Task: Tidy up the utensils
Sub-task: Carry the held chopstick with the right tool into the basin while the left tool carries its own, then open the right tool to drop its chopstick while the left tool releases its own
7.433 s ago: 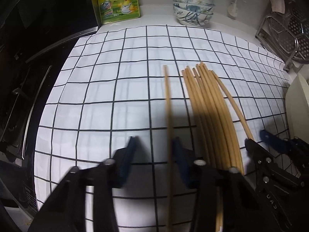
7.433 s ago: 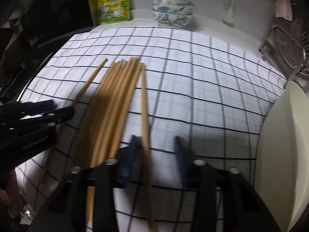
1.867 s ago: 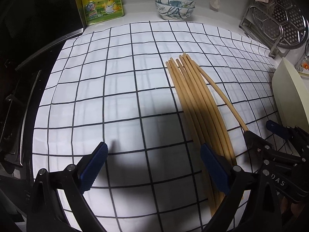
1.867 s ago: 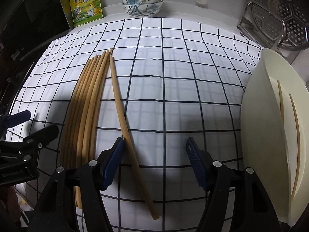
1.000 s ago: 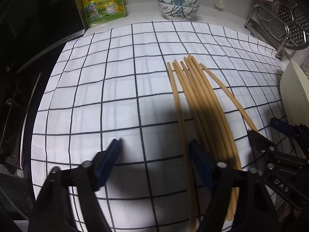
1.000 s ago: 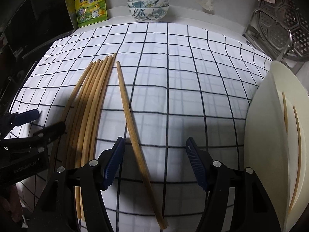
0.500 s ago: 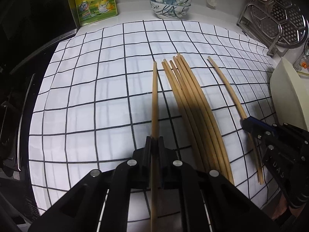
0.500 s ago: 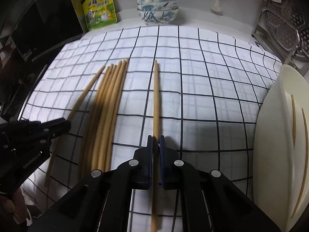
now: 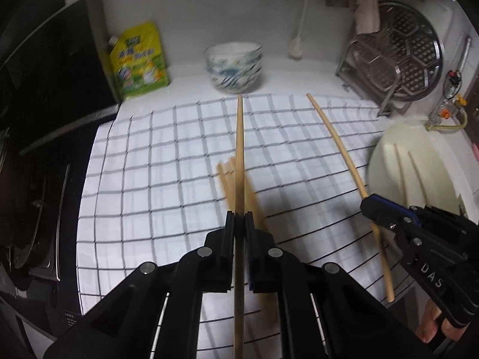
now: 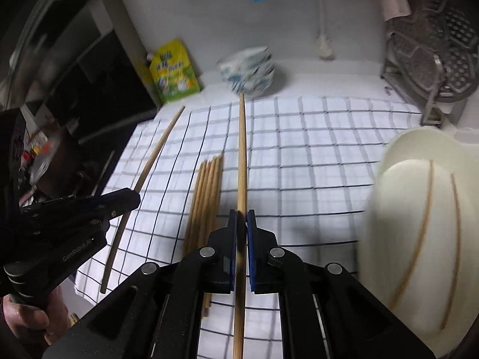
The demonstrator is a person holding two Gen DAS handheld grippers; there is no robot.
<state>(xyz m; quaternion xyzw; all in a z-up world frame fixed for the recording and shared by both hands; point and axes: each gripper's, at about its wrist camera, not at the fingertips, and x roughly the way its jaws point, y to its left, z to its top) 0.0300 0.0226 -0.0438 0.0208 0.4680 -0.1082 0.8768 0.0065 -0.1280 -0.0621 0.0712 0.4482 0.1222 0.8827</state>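
Note:
My left gripper (image 9: 239, 218) is shut on one wooden chopstick (image 9: 239, 149), which points straight ahead above the checked cloth (image 9: 149, 164). My right gripper (image 10: 242, 218) is shut on a second chopstick (image 10: 242, 155), likewise lifted. In the left wrist view the right gripper (image 9: 368, 205) shows at the right with its chopstick (image 9: 338, 140). In the right wrist view the left gripper (image 10: 131, 197) shows at the left with its chopstick (image 10: 158, 146). Several loose chopsticks (image 10: 206, 191) lie bundled on the cloth between them. A cream holder (image 10: 404, 209) at the right contains two chopsticks (image 10: 426, 194).
At the back stand a yellow-green pouch (image 9: 139, 61), stacked patterned bowls (image 9: 233, 65) and a metal rack with a perforated steamer plate (image 9: 398, 51). A dark stove (image 9: 36, 179) borders the cloth on the left. A person's hand (image 10: 27, 323) holds the left gripper.
Both grippers went from open to shut, each on one chopstick taken from the sides of the bundle. Both have since risen, lifting the chopsticks off the cloth.

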